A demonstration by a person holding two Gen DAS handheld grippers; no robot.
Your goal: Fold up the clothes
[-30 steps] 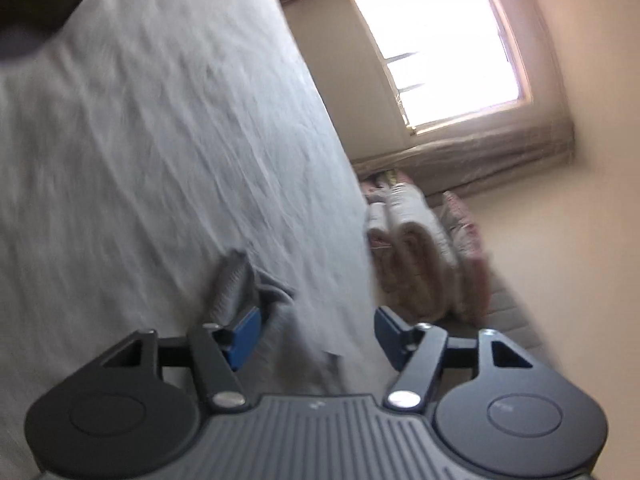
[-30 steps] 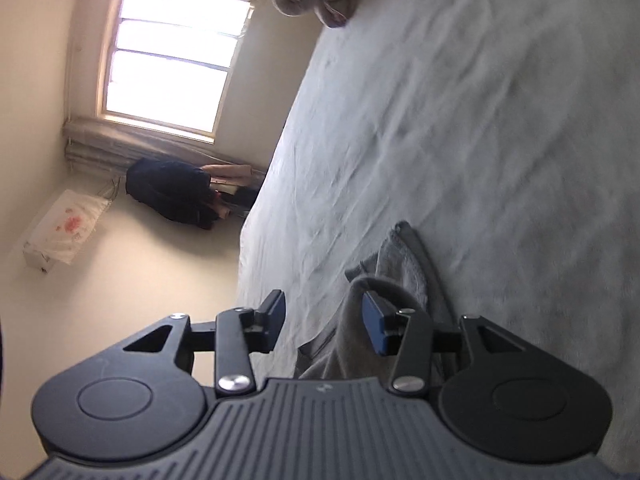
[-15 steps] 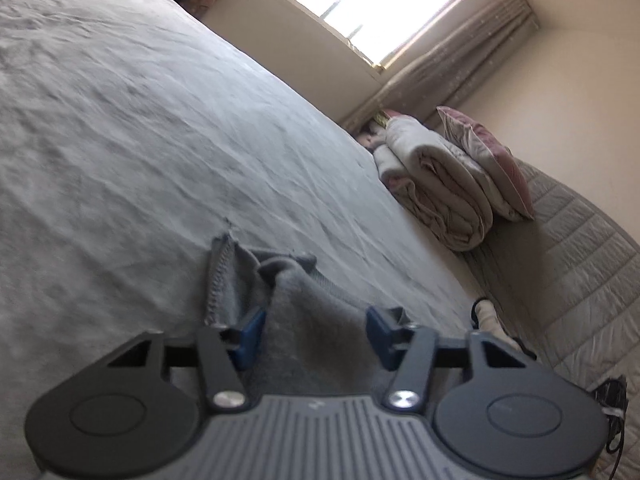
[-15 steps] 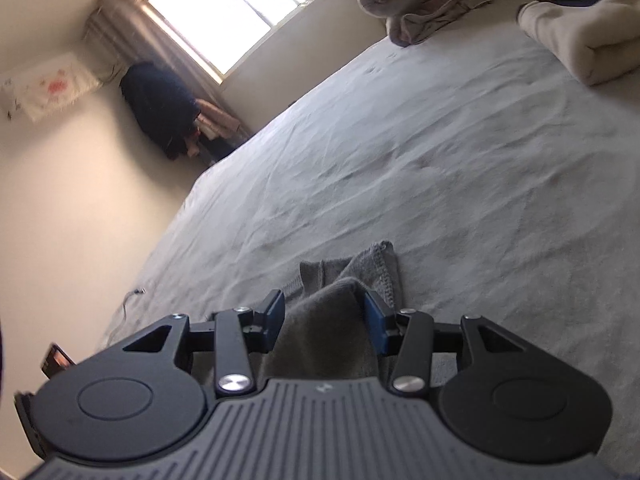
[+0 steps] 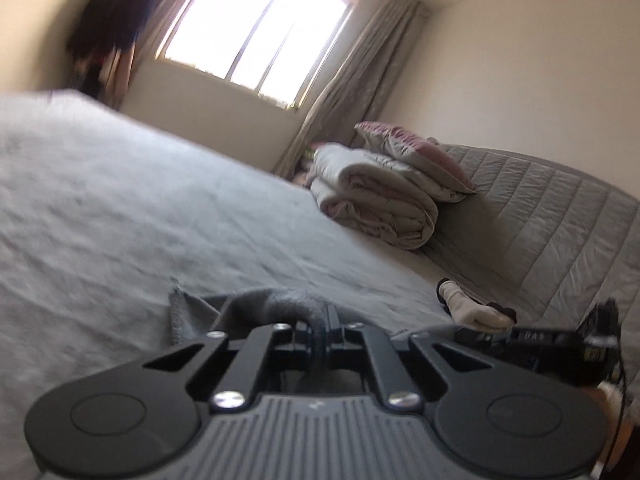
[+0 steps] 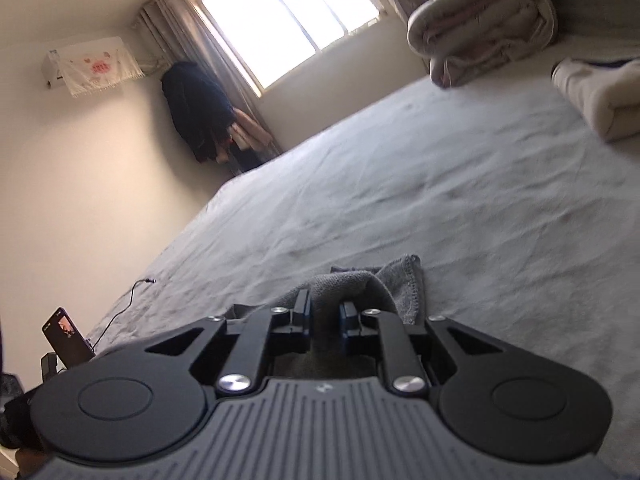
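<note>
Left tongs [image 5: 320, 330] clamped on grey cloth [image 5: 280, 300], right tongs [image 6: 324, 316] closing onto same cloth

Ahead of the gripper lies a grey bedsheet [image 5: 160, 208]; far right a rolled duvet [image 5: 372, 208]; behind, a bright window [image 5: 256, 32].

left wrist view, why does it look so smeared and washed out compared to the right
Left wrist view: motion blur smears the bedsheet and dark clothes by the blown-out window. Right wrist view: sharper, though its window is also overexposed; both bend straight edges, fisheye-style.
</note>
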